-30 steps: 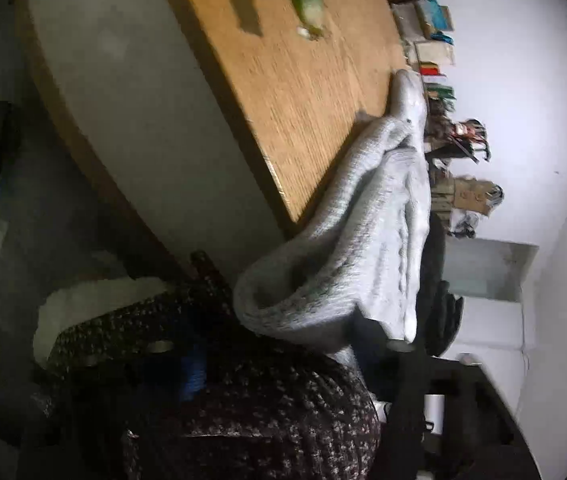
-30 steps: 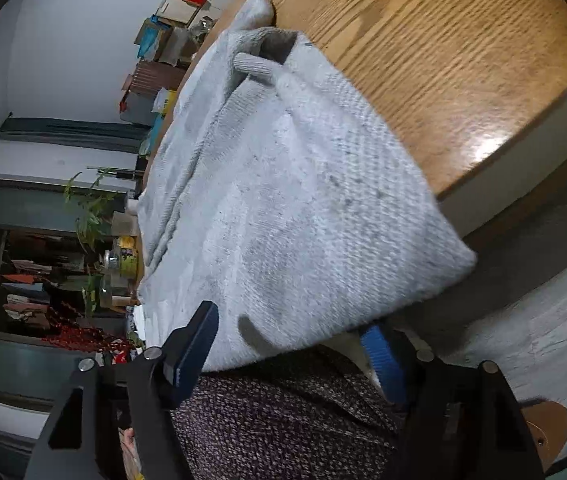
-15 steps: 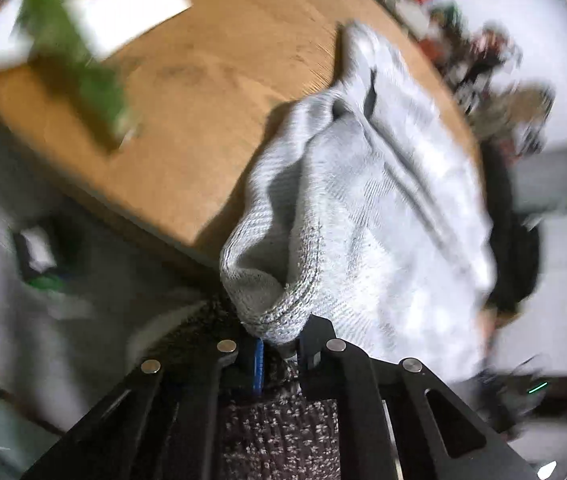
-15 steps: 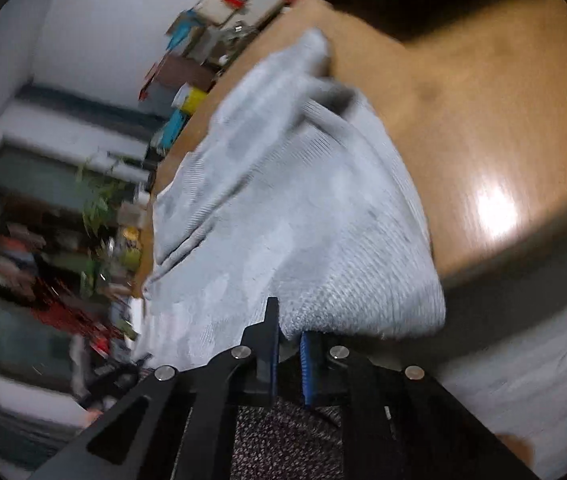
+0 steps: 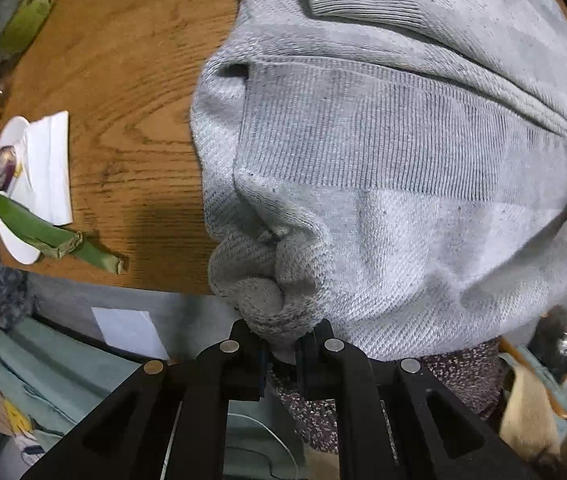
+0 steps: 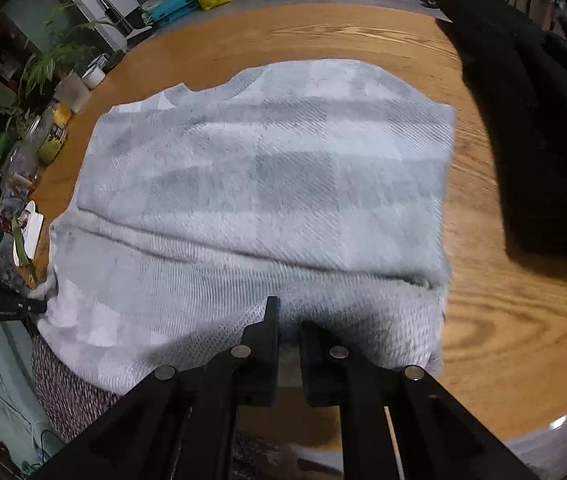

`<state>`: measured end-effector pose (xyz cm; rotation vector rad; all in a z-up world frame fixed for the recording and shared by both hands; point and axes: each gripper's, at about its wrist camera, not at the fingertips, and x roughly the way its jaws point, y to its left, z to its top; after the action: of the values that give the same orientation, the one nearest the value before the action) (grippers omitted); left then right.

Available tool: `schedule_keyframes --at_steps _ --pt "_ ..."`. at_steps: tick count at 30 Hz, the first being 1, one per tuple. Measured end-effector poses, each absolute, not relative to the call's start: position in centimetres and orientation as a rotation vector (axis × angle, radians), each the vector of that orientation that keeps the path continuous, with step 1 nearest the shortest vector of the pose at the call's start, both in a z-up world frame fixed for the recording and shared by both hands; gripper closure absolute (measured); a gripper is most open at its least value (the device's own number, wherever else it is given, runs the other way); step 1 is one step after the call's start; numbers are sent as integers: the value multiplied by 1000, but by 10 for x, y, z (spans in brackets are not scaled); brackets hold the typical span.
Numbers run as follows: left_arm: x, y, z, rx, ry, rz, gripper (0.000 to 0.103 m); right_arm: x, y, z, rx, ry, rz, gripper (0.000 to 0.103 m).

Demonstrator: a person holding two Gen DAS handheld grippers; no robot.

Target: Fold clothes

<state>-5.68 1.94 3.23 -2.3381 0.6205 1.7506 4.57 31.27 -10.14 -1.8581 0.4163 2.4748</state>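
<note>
A bunched corner of the grey knitted sweater (image 5: 383, 168) is being pinched between the fingers of the left gripper (image 5: 281, 340), which are closed tightly on the wad of cloth at the 6 o'clock edge of the left wrist view. From that wad the garment is being spread upward toward 12 and 2 o'clock, with a ribbed band lying across it and a second ribbed band showing near 12 o'clock. The cloth is resting on the wooden table (image 5: 123, 80), whose near edge is being overhung by the gripped corner. At 9 o'clock on the table a white plate (image 5: 17, 240) is being crossed by a green stalk (image 5: 47, 236), with a folded white paper (image 5: 49, 168) lying on it. In the right wrist view, the near hem of the sweater (image 6: 263, 184) is being clamped by the right gripper (image 6: 288, 330), its fingers drawn close with cloth caught between them at 6 o'clock. The sweater is being laid flat across the table (image 6: 503, 320) toward 12 o'clock, while a dark garment (image 6: 535, 140) is lying at 2 o'clock, apart from it. Potted plants (image 6: 43, 68) and jars are standing at 10 o'clock.
</note>
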Motion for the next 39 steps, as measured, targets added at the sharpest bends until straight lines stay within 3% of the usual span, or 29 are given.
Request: schedule_keyframes --at_steps 8,14,17,23,33,39 --pt "-75 2 46 -2393 418 1717 92 22 326 -121 -1846 574 2450 94" --pt "-89 1 95 -2228 300 1873 92 19 335 -121 -1812 655 2444 94" --pt "-91 8 104 -2201 333 1897 92 21 341 -117 -1781 692 2450 94" --pt "-105 19 129 -2078 277 1985 93 31 352 -94 -1734 747 2493 94" --pt "-195 79 226 -1888 205 2128 94 7 392 -33 -1551 799 2547 94" --pt "-265 114 170 -1974 224 2157 94 -79 421 -54 -1535 765 2471 94"
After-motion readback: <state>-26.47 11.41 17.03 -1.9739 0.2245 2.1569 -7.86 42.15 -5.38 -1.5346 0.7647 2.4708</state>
